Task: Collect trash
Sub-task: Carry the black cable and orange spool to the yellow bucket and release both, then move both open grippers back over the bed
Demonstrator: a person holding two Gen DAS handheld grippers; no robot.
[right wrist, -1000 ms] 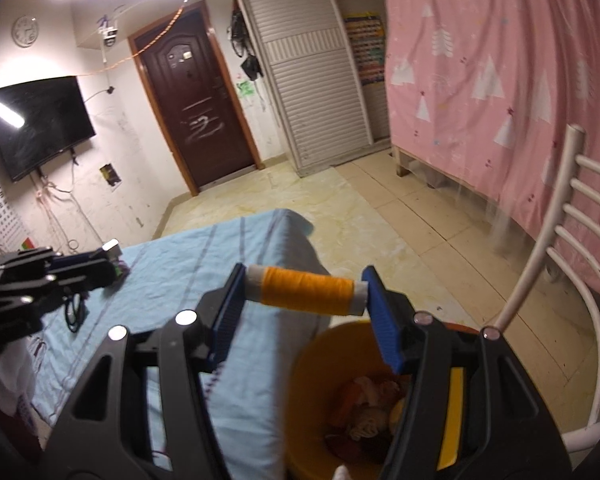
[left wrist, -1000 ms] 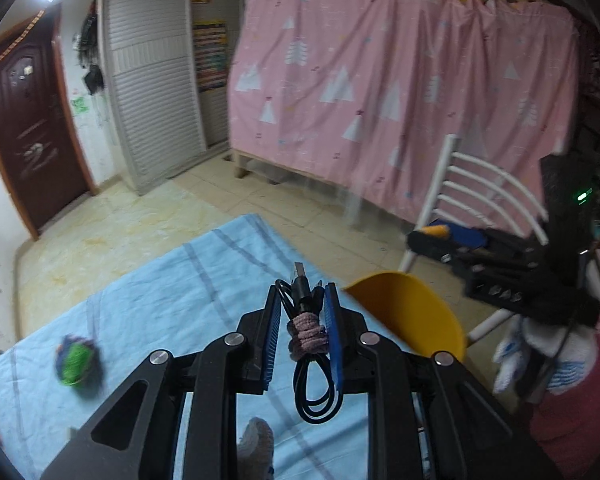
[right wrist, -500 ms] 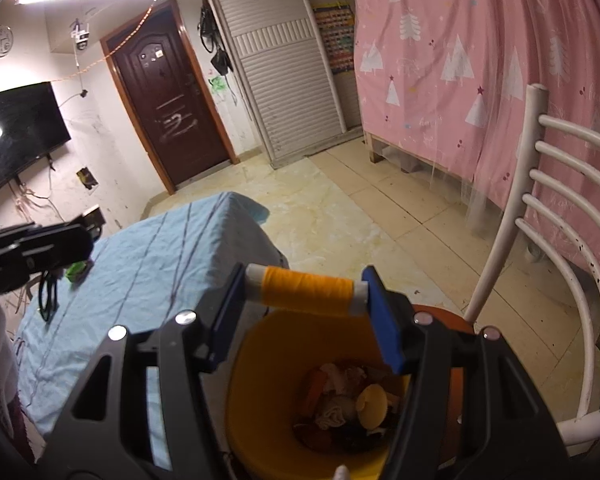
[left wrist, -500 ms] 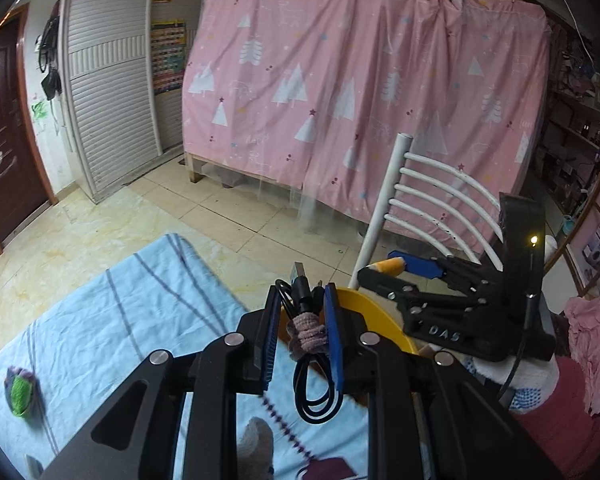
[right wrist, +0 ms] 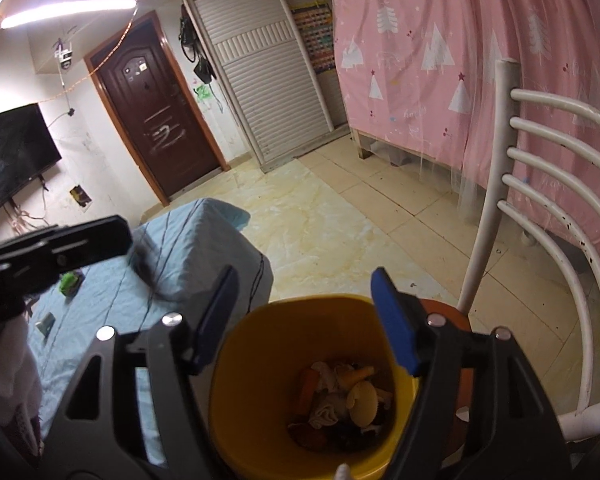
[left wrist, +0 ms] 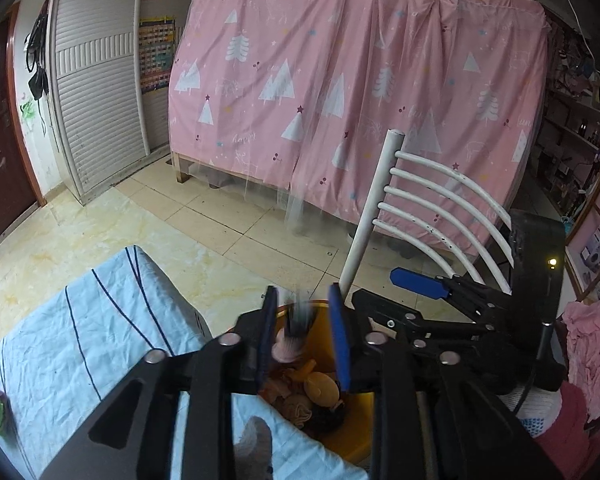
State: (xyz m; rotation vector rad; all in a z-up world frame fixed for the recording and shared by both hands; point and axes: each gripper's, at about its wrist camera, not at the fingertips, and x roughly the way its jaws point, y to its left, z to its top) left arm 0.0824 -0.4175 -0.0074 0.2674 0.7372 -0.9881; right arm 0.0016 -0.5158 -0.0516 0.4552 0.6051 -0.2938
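Both grippers were spread wide over the yellow bin: right gripper empty, left gripper with a blurred cable bundle dropping between its jaws. Light, floppy stuff, probably best pinched at the pink tie.

Curtain: small pale word "happy" near 9 o'clock, faint.
Wall chart: print too small to read.
Door: white scribbles, unreadable.
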